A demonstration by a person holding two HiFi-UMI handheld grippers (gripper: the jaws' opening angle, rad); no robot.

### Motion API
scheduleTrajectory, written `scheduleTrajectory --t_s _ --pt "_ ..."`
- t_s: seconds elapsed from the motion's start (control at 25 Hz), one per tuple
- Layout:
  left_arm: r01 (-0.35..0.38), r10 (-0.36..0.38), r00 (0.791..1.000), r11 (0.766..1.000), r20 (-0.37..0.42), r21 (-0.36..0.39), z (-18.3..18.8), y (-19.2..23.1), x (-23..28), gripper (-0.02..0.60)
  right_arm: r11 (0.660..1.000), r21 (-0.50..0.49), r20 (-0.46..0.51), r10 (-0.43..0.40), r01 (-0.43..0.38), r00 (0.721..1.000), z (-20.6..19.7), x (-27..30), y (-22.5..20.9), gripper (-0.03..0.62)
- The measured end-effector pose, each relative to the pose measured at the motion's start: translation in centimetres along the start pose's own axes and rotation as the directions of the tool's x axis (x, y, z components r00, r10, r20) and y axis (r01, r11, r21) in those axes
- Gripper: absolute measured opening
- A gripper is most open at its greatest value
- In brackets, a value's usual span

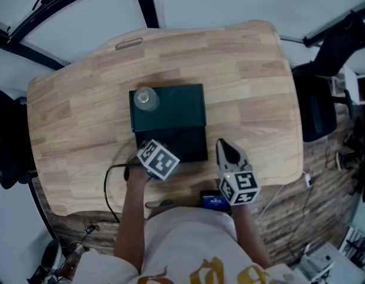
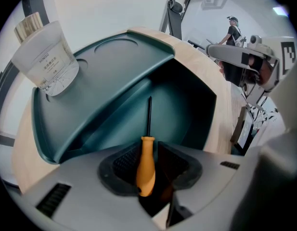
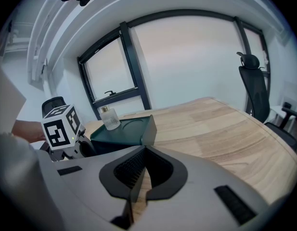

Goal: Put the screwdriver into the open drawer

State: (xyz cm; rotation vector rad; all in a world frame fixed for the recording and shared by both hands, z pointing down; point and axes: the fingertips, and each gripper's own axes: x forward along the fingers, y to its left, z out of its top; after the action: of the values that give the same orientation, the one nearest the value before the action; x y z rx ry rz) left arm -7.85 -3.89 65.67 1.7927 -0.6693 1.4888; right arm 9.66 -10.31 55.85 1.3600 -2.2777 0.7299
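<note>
Nearest the head camera is the person's shirt (image 1: 188, 247), its gold print cut off and unreadable. Beyond it lies the table (image 1: 253, 99), and on that a green box (image 1: 176, 105) with its drawer (image 1: 185, 144) pulled out toward the person. The left gripper (image 2: 148, 159) sits at the drawer's mouth, jaws clamped on the orange handle of the screwdriver (image 2: 146, 172), whose shaft points down into the drawer. The right gripper (image 3: 138, 174) hangs over bare table just beside the drawer, jaws together on nothing. A bottle (image 2: 45, 57) stands on the box; its label print is too small to read. The placing step appears to be in hand: what is left seems to be lowering the tool and parting the left jaws.
</note>
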Motion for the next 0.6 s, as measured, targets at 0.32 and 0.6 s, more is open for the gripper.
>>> scheduleTrajectory --t_s 0.32,0.6 --pt "-0.019 0.02 0.999 1.0 0.048 -0.017 0.1 0.3 -0.3 0.098 1.0 -0.01 0.016 -0.003 0.003 1.0 0.3 -0.5 0.2 -0.002" --pt "-0.064 0.066 0.989 0.998 0.135 -0.022 1.3 0.9 -1.8 0.098 1.0 -0.027 0.031 -0.002 0.003 1.0 0.9 -1.2 0.9 -0.002"
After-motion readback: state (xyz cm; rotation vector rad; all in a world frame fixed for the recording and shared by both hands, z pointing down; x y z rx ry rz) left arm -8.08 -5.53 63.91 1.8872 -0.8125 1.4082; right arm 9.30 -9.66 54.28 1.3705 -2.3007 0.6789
